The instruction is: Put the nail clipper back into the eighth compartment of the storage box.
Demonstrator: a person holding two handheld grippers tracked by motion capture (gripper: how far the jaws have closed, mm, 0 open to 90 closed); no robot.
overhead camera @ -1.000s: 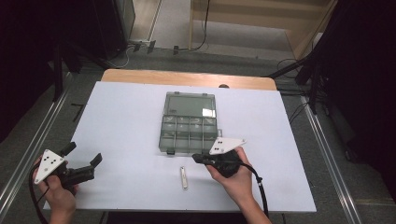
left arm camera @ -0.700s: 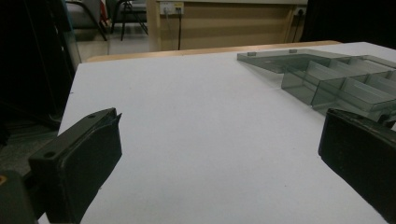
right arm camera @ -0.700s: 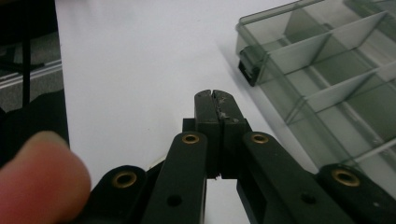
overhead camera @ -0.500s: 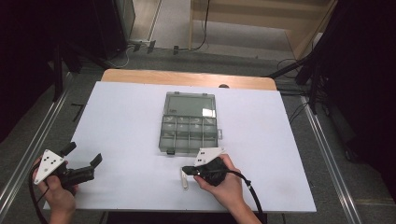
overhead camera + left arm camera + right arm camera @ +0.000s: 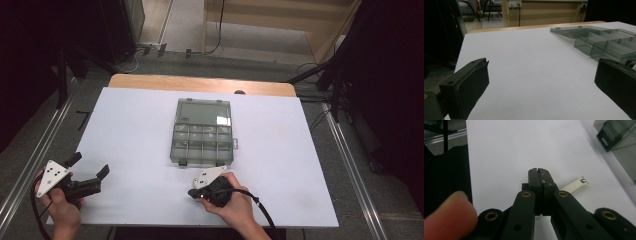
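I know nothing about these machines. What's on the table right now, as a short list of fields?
table: white top
box: clear, compartmented, lid open, mid-table
stick: small, white, lying flat beside the right claw's tips
left claw: jaws wide apart, nothing between them
right claw: jaws pressed together, nothing visibly between them

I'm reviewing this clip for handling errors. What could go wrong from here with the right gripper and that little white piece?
1. The right gripper has its jaws shut with the small white piece beside them, not between, so a push forward may just slide it across the table.
2. The clear compartment box lies close beyond; a nudged piece could end up against its front wall.
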